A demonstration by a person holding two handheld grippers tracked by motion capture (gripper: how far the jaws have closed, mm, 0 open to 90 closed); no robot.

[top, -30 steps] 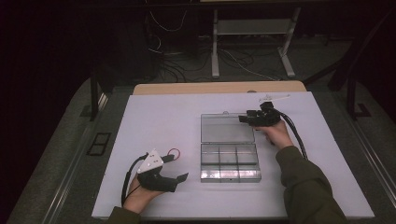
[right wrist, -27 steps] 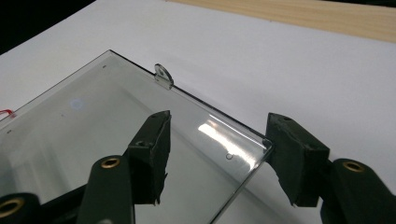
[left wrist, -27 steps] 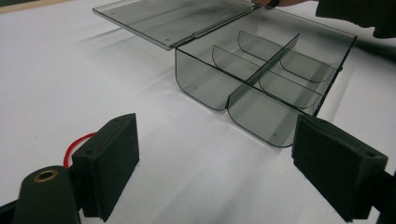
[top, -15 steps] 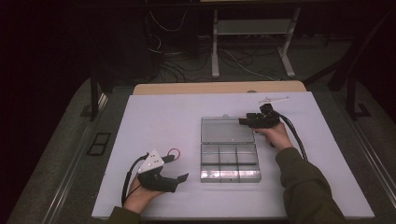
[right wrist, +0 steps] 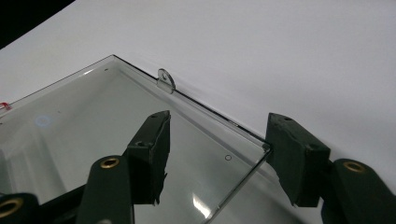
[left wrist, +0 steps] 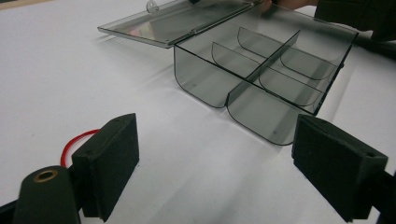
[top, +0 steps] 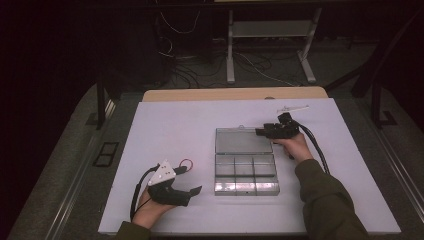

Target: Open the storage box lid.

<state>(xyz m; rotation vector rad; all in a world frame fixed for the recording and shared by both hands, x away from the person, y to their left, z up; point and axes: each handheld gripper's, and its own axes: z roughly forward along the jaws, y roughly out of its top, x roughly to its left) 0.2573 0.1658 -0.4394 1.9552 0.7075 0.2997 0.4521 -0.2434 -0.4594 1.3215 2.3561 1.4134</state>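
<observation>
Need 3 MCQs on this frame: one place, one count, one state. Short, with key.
1. Where does the red band lie?
A. inside the box
B. on the table beside the left gripper
C. on the open lid

2. How many compartments does the clear plastic box have?
A. four
B. six
C. nine

3. How is the box's lid?
A. swung open and lying flat on the table
B. closed
C. taken off and set aside

Key:
1 B: the high view shows the band on the white surface by that gripper, apart from the box.
2 B: dividers make two rows of three.
3 A: the lid lies flat behind the box, hinged to it, with the right gripper over its corner.
</observation>
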